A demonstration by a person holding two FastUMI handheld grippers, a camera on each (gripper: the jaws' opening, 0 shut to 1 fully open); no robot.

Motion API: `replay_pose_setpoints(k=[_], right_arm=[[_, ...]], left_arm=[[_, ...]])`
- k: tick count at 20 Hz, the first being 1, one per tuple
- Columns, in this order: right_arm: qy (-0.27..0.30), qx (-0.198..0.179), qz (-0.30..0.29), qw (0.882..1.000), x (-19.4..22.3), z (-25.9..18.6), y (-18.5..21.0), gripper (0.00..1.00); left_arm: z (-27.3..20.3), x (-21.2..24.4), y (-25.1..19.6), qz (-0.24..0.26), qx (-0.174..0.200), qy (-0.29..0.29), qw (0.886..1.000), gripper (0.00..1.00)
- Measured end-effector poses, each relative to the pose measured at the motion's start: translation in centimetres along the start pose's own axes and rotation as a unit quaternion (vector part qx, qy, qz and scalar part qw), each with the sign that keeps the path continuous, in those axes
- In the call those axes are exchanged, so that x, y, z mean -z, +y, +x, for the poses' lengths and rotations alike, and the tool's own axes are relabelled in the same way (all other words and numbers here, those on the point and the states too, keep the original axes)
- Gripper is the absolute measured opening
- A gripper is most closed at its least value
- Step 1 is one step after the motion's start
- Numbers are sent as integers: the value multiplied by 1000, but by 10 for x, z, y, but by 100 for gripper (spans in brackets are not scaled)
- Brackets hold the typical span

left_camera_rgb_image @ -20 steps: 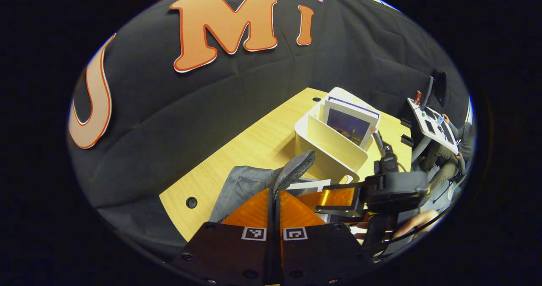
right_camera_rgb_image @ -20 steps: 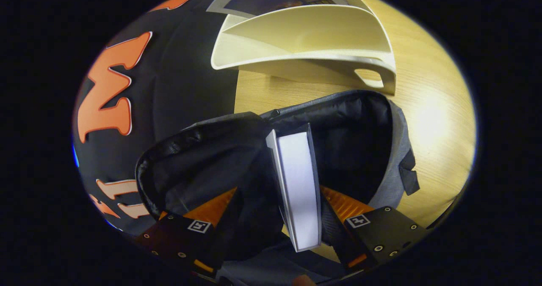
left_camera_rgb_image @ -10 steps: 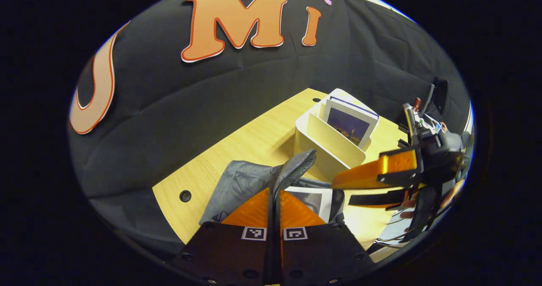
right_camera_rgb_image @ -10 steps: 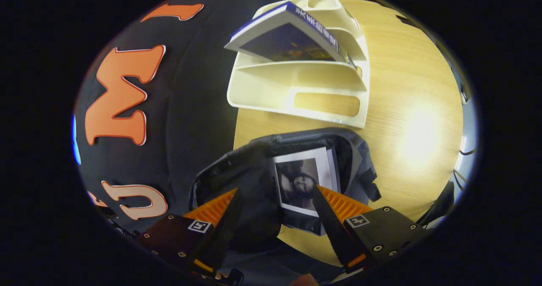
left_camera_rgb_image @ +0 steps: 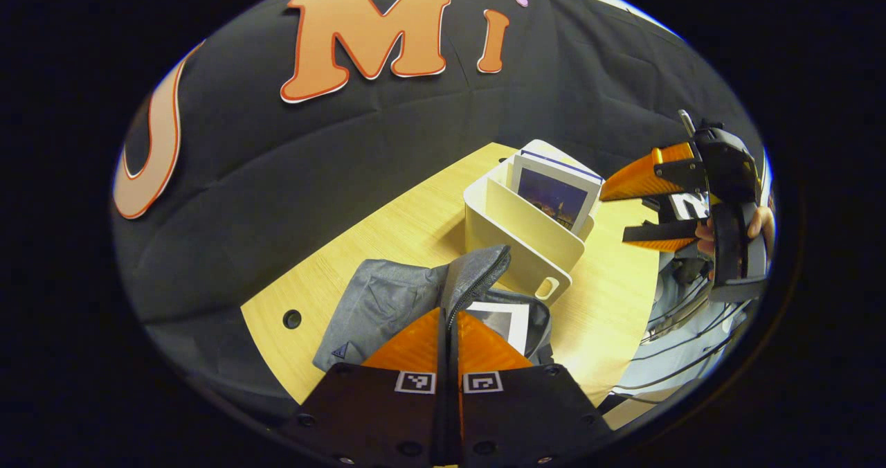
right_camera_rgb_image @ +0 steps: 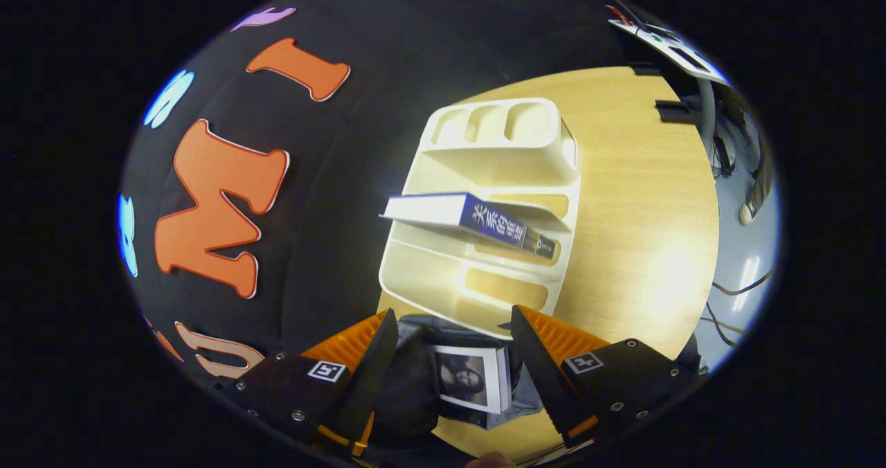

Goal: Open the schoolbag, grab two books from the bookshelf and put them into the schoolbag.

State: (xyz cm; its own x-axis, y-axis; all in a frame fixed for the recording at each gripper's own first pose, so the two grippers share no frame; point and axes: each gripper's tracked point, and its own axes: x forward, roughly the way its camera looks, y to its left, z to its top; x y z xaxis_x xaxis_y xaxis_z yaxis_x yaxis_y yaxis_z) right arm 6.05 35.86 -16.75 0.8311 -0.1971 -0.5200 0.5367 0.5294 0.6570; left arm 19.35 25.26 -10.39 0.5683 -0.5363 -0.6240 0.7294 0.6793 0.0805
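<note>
The grey schoolbag point(left_camera_rgb_image: 387, 302) lies open on the wooden table point(left_camera_rgb_image: 415, 226). My left gripper point(left_camera_rgb_image: 448, 310) is shut on the bag's raised zipper flap point(left_camera_rgb_image: 481, 271) and holds it up. A white book with a portrait cover point(left_camera_rgb_image: 509, 319) lies inside the bag point(right_camera_rgb_image: 467, 378). Behind the bag stands the cream bookshelf point(left_camera_rgb_image: 519, 236), with a blue-spined book point(right_camera_rgb_image: 477, 219) leaning in a middle slot point(left_camera_rgb_image: 554, 194). My right gripper point(right_camera_rgb_image: 453, 316) is open with nothing between its fingers, above the bag's mouth and facing the shelf point(right_camera_rgb_image: 484, 260). A hand holds that gripper point(left_camera_rgb_image: 626, 205) high, right of the shelf.
A cable hole point(left_camera_rgb_image: 291, 318) sits near the table's left corner. The shelf's far end has three small cups point(right_camera_rgb_image: 495, 122). Bare table point(right_camera_rgb_image: 637, 212) stretches right of the shelf. Cables point(right_camera_rgb_image: 734, 288) trail on the floor beyond the edge, and a side desk point(right_camera_rgb_image: 664, 39) stands far off.
My right gripper let go of the white book, which now lies in the bag, then rose and drew back toward the shelf. My left gripper kept its hold on the flap.
</note>
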Motion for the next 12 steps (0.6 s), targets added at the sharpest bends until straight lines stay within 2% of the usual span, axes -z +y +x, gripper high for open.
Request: replay_pose_setpoints(k=[3, 6, 7, 10, 12], right_arm=[[-29, 21, -59, 998, -46, -4, -2, 98], [-29, 46, -163, 985, -75, -2, 6, 98], [-26, 57, -204, 977, -81, 4, 10, 98], [-24, 93, -341, 935, -100, 15, 23, 98], [-3, 94, -405, 909, -97, 27, 39, 98]], left_arm=[[-2, 7, 3, -18, 0, 0, 1000, 0], [-2, 7, 2, -30, -6, -5, 1000, 1], [-2, 8, 1, -36, -6, -4, 999, 1], [-2, 13, -7, -51, -4, -1, 999, 1], [0, 14, -9, -56, -8, 1, 998, 1]])
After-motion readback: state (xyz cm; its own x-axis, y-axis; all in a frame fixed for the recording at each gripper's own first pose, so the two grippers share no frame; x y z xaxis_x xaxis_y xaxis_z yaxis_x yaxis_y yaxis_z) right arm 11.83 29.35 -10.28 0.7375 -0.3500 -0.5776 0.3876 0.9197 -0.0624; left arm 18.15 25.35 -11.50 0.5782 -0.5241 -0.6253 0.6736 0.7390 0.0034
